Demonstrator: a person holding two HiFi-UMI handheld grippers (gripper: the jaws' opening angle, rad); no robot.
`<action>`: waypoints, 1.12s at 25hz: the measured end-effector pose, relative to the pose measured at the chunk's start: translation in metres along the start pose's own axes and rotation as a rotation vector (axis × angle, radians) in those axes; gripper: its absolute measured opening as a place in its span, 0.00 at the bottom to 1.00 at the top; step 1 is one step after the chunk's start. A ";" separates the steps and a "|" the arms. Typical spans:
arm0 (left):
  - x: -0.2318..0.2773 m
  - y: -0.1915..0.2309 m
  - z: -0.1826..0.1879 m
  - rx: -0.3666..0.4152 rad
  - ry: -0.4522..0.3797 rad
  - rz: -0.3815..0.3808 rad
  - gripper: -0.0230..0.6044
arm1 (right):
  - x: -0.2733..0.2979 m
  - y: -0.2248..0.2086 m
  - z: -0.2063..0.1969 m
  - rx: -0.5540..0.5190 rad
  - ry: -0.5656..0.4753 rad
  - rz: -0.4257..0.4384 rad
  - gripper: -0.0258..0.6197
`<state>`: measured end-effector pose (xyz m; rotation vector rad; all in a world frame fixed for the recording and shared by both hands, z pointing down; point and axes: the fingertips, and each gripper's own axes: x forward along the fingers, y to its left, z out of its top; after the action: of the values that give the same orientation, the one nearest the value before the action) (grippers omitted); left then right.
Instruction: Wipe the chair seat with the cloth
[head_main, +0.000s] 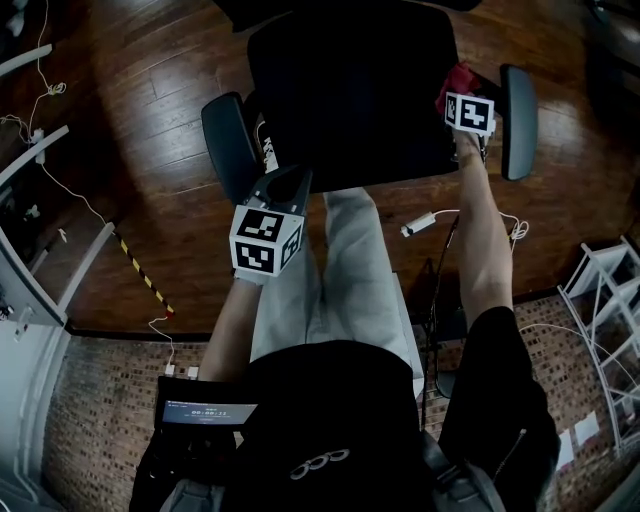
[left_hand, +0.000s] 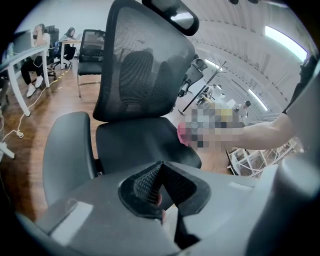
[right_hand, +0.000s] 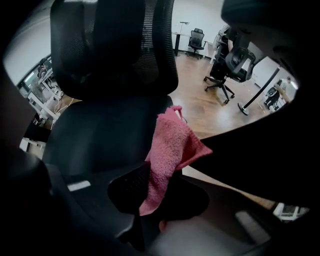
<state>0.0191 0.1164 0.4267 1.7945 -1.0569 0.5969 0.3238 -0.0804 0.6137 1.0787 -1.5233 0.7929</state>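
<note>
Cloth (right_hand: 167, 150) at right edge of seat (head_main: 350, 100)

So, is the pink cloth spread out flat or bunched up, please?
Bunched up: the cloth sits crumpled in the right gripper, whose jaws pinch it.

Open office (desks (left_hand: 25, 56), swivel chairs (right_hand: 234, 62))
</note>
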 end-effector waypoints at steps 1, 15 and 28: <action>-0.002 0.002 -0.002 -0.005 -0.001 0.001 0.03 | 0.002 0.006 -0.001 -0.006 0.003 0.006 0.14; -0.023 0.032 -0.012 -0.047 -0.011 0.018 0.03 | 0.021 0.181 -0.009 -0.169 0.035 0.189 0.14; -0.034 0.031 -0.033 -0.042 0.020 -0.021 0.03 | -0.004 0.339 -0.019 -0.294 -0.009 0.419 0.14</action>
<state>-0.0236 0.1536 0.4302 1.7576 -1.0286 0.5742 0.0170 0.0639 0.6323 0.5533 -1.8362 0.8102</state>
